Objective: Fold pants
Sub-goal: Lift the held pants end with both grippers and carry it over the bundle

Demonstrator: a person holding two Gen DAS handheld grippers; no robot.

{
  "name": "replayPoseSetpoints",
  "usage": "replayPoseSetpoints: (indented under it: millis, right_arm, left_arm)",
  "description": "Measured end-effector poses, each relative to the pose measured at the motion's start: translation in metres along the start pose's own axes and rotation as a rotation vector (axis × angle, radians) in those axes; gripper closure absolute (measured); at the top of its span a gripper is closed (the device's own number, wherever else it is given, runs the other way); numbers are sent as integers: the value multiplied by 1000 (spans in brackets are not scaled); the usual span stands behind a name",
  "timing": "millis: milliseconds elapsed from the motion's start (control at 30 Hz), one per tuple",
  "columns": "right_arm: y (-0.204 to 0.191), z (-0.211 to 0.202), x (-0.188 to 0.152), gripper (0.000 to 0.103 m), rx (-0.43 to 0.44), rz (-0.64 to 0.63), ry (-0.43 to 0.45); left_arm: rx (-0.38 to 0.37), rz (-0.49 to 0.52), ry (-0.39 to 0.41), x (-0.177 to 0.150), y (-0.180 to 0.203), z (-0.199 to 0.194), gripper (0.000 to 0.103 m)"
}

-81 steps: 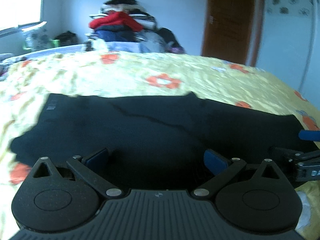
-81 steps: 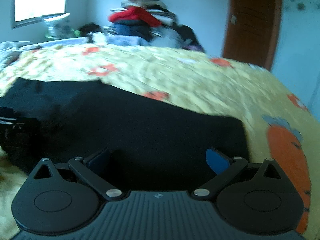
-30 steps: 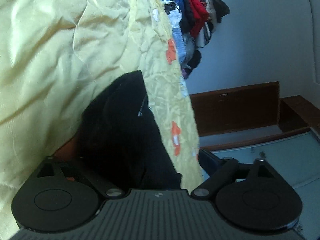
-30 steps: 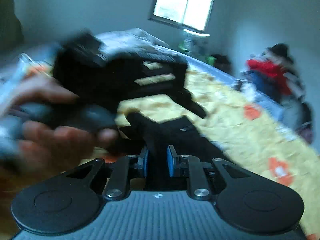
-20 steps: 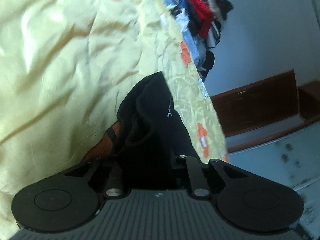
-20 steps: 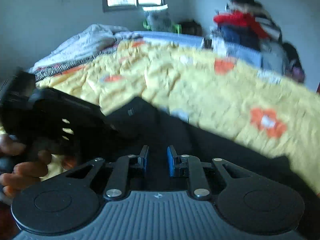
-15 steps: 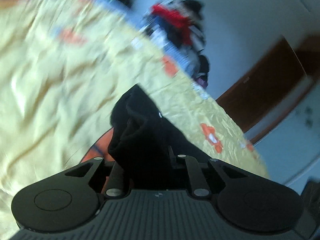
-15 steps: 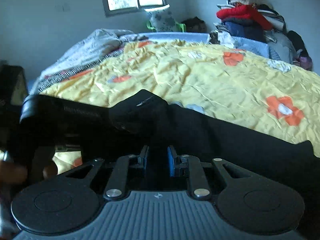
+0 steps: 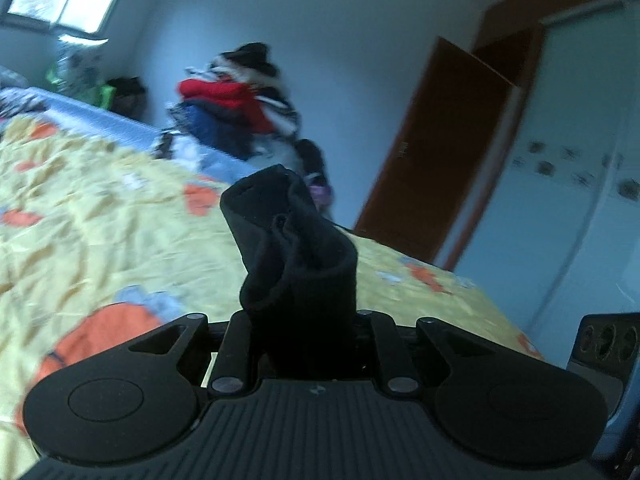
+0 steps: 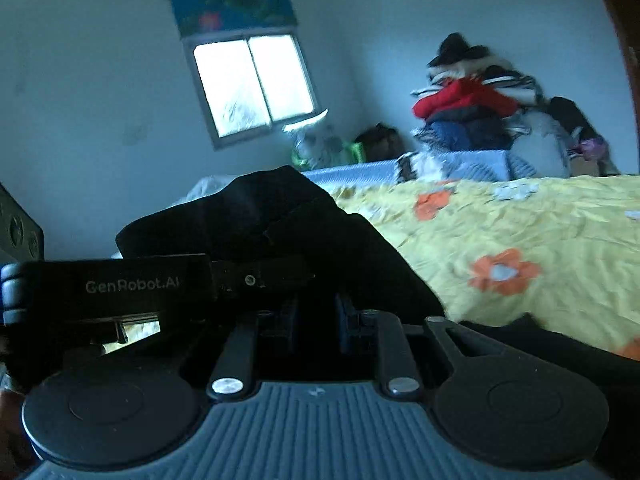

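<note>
The black pants (image 9: 296, 248) are bunched and lifted above the yellow flowered bedspread (image 9: 100, 232). My left gripper (image 9: 302, 332) is shut on a thick fold of the pants, which stands up between its fingers and hides the pads. My right gripper (image 10: 314, 320) is shut on the pants (image 10: 320, 240) too, with cloth draped over and beyond its fingers. The left gripper's body (image 10: 132, 284) lies across the left of the right wrist view, close beside the right gripper. More black cloth (image 10: 560, 344) trails off to the right over the bed.
A pile of clothes (image 9: 236, 108) with a red garment (image 10: 460, 100) sits beyond the bed's far edge. A brown door (image 9: 436, 152) and a white wardrobe (image 9: 580, 184) stand at the right. A window (image 10: 252, 84) is in the far wall.
Both grippers have lifted with the pants and swung: the left view has turned upright toward the door, the right view now looks higher at the window. The two grippers stay close together.
</note>
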State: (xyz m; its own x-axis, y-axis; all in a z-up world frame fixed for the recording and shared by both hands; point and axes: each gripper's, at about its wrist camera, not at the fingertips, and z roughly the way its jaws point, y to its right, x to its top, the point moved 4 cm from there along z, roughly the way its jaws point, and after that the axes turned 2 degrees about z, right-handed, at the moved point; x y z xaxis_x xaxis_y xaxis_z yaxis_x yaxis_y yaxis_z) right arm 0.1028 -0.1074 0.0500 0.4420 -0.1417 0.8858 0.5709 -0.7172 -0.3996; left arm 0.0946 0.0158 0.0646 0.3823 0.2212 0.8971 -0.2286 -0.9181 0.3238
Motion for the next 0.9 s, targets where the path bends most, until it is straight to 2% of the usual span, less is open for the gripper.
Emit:
replayPoseSetpoints:
  millis: [133, 367, 700, 900]
  right_arm:
    - [27, -38, 2, 84, -28, 76, 33]
    - [73, -88, -14, 84, -144, 136, 60]
    - [124, -133, -26, 84, -260, 192, 81]
    - [143, -158, -37, 84, -315, 212, 87]
  left_arm:
    - [-54, 34, -27, -13, 39, 19, 84]
    - [-122, 92, -103, -46, 98, 58, 82]
    - [-198, 155, -174, -77, 152, 96, 82]
    - [-246, 185, -203, -95, 175, 103, 82]
